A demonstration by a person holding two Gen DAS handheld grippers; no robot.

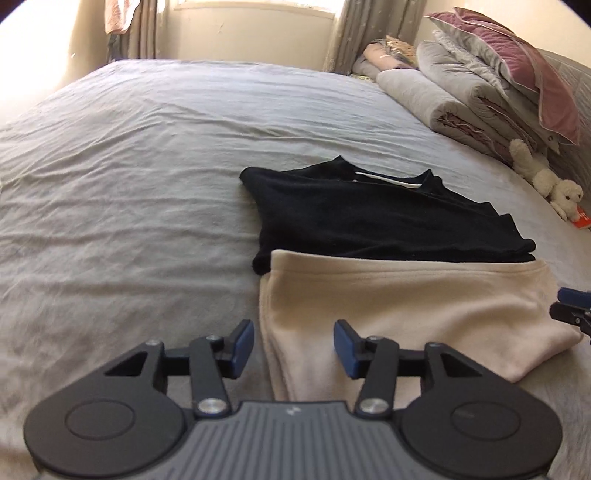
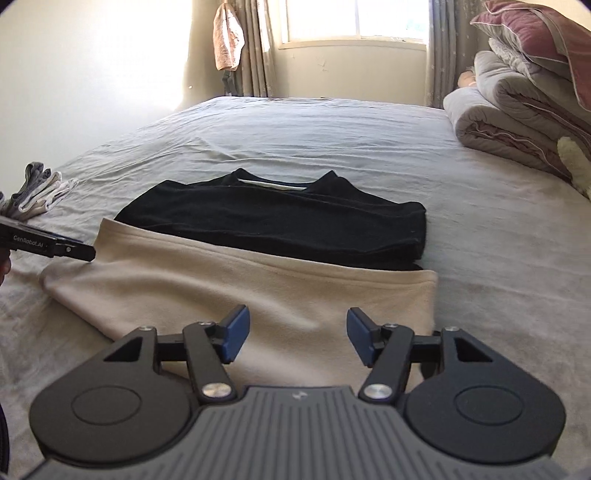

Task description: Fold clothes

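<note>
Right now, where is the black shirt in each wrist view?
Left wrist: black shirt right of centre, just beyond the beige garment.
Right wrist: black shirt at centre, slightly left, beyond the beige garment.
Shared landmark: folded quilts, upper right.

On the bed (image 1: 129,155) lie 2 folded garments, touching: the fleece (image 1: 406,306) nearest, the top (image 1: 362,214) just behind it, its near edge partly under the fleece. The left gripper (image 1: 293,345) sits over the fleece's left edge, the right gripper (image 2: 295,338) over its right part. Rolled bedding (image 1: 461,96) is stacked at the bed's far right, a plush toy (image 1: 546,181) before it. Socks (image 2: 37,194) lie well left of the top. A window (image 2: 354,22) stands behind the bed.
</note>
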